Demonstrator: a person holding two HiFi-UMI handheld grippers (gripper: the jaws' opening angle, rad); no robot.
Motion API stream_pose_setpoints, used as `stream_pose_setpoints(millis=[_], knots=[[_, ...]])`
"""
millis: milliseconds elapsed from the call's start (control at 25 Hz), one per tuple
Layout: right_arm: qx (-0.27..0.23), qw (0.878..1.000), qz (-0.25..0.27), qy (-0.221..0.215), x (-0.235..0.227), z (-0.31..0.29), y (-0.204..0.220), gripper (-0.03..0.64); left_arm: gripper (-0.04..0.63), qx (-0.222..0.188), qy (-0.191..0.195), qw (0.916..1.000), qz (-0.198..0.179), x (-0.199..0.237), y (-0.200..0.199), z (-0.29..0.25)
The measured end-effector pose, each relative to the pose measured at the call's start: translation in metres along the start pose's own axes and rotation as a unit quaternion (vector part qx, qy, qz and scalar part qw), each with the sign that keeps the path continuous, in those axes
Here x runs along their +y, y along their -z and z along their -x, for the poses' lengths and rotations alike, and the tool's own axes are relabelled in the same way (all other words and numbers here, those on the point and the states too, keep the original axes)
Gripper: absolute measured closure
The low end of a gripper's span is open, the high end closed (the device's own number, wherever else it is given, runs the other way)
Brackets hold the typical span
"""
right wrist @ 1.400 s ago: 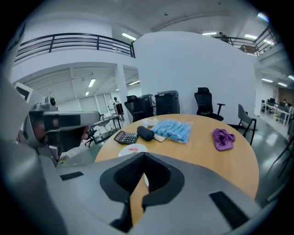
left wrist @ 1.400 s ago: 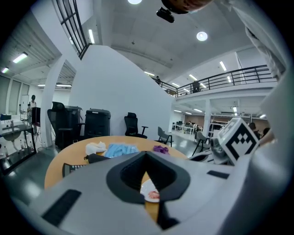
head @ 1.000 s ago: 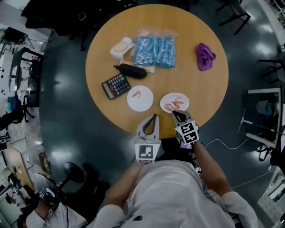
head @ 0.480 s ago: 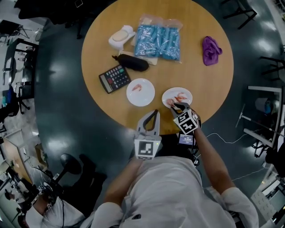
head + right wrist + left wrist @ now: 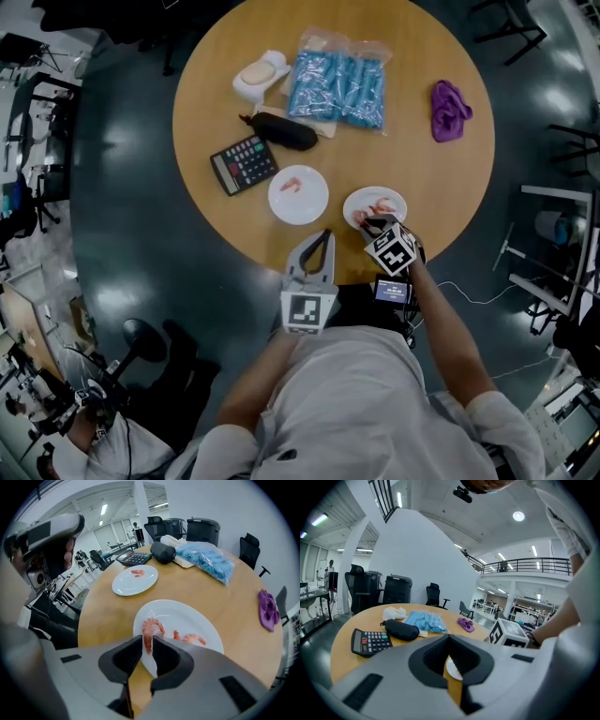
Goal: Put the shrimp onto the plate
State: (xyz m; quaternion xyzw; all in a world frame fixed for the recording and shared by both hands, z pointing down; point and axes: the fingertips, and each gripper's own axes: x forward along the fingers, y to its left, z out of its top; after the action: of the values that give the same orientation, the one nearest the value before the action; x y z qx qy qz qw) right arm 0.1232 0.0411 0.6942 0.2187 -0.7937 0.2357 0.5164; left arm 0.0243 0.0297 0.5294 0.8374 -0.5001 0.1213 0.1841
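Two white plates lie near the front edge of the round wooden table. The left plate point(image 5: 298, 194) point(image 5: 135, 579) holds one shrimp point(image 5: 292, 184) point(image 5: 138, 573). The right plate point(image 5: 375, 203) point(image 5: 187, 620) holds pink shrimp. My right gripper point(image 5: 372, 225) point(image 5: 147, 644) reaches over that plate's near rim, shut on one curled shrimp point(image 5: 151, 629) by its end. More shrimp point(image 5: 190, 638) lies just right of it on the plate. My left gripper point(image 5: 322, 242) point(image 5: 450, 639) hangs shut and holding nothing at the table's front edge, below the left plate.
Behind the plates are a calculator point(image 5: 243, 164), a black case point(image 5: 281, 131), a bag of blue items point(image 5: 337, 84), a white object point(image 5: 260, 75) and a purple cloth point(image 5: 450, 110). Office chairs and dark floor ring the table.
My right gripper has moved forward from the table edge onto the right plate and closed on a shrimp. The left gripper has hardly moved.
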Motion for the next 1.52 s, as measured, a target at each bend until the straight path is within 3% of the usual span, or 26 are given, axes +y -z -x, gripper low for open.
stream_pose_setpoints(millis=[320, 520, 800, 1040, 1200, 1360, 1520], knots=[[-0.001, 1.000, -0.006, -0.004, 0.003, 0.001, 0.001, 0.565, 0.588, -0.005, -0.001, 1.0000, 0.005, -0.003, -0.001, 0.004], [-0.038, 0.999, -0.014, 0.019, 0.002, 0.021, -0.010, 0.568, 0.588, -0.016, -0.005, 0.9998, 0.003, -0.001, -0.008, 0.012], [-0.096, 0.994, 0.023, 0.038, 0.016, 0.018, -0.095, 0.568, 0.588, -0.033, -0.037, 0.9987, 0.009, 0.029, -0.020, 0.032], [-0.085, 0.995, -0.013, 0.047, 0.017, -0.031, -0.146, 0.568, 0.588, -0.038, -0.049, 0.9980, 0.013, 0.046, -0.021, 0.044], [-0.069, 0.995, -0.045, 0.052, 0.015, -0.050, -0.153, 0.568, 0.588, -0.037, -0.052, 0.9979, 0.014, 0.057, -0.016, 0.049], [-0.046, 0.996, -0.050, 0.059, 0.013, -0.056, -0.152, 0.568, 0.588, -0.035, -0.064, 0.9961, 0.049, 0.063, -0.017, 0.055], [-0.038, 0.996, -0.056, 0.060, 0.012, -0.061, -0.150, 0.566, 0.588, -0.034, -0.057, 0.9972, 0.033, 0.065, -0.012, 0.057]])
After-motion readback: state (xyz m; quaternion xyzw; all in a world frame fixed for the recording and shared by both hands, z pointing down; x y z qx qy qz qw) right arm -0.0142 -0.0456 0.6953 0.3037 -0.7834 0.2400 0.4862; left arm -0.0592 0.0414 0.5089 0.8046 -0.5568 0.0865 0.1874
